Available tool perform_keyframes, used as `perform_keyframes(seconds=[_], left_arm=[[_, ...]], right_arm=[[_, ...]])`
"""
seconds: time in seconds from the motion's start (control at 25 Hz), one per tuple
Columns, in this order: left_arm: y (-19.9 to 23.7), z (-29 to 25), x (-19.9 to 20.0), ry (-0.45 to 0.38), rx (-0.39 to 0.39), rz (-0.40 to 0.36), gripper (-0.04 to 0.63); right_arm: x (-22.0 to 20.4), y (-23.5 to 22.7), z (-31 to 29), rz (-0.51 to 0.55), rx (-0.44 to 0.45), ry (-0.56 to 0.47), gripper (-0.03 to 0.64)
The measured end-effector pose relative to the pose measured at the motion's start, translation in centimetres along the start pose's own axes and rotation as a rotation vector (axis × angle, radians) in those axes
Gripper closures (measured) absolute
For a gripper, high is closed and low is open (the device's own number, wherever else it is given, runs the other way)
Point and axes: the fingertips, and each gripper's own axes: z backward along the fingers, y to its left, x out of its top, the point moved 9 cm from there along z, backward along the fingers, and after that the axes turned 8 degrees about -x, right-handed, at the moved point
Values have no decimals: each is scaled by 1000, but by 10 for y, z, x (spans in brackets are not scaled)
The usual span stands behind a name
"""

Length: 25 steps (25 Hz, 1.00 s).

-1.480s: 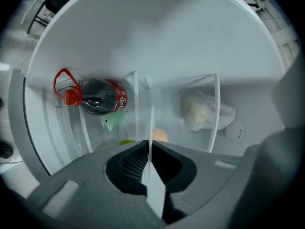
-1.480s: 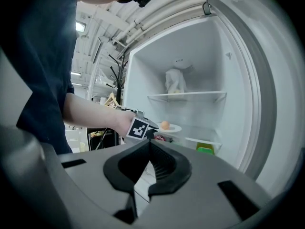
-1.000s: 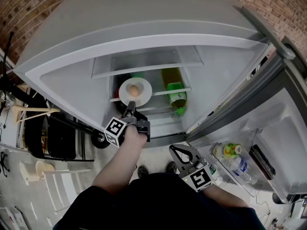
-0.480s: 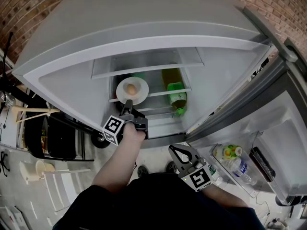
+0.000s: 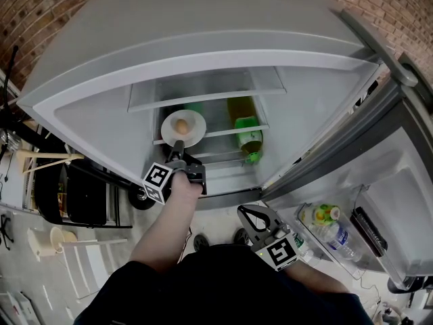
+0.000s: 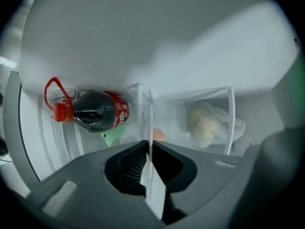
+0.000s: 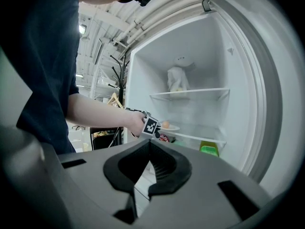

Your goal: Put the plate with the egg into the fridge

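Observation:
A white plate (image 5: 183,128) with a brown egg (image 5: 181,125) on it is inside the open fridge, at the left of the glass shelf (image 5: 226,132). My left gripper (image 5: 178,146) pinches the plate's near rim and its jaws are starting to open. In the left gripper view the plate (image 6: 155,194) runs edge-on between the pads of the left gripper (image 6: 149,146), with the egg (image 6: 158,135) just behind. My right gripper (image 5: 245,210) hangs shut and empty in front of the fridge. The right gripper view shows the right gripper (image 7: 150,141), the plate (image 7: 171,127) and the egg (image 7: 165,124).
A dark cola bottle (image 6: 93,114) with a red cap lies on the shelf left of the plate. A white plastic bag (image 6: 208,123) sits at the back right. A green-capped bottle (image 5: 249,136) stands to the right. The open door (image 5: 396,181) holds bottles (image 5: 330,226).
My left gripper has carried the plate and egg a little further into the fridge, up and to the left in the head view. The right gripper has stayed put.

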Motion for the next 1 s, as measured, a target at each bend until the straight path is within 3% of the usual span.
perform_keyframes(seconds=[0.8, 1.0], left_arm=[[9, -13, 4, 9, -15, 21, 578], [12, -13, 6, 27, -59, 35, 511]], right_arm=[[-2, -7, 4, -10, -33, 14, 606], [-2, -9, 5, -5, -32, 18, 606]])
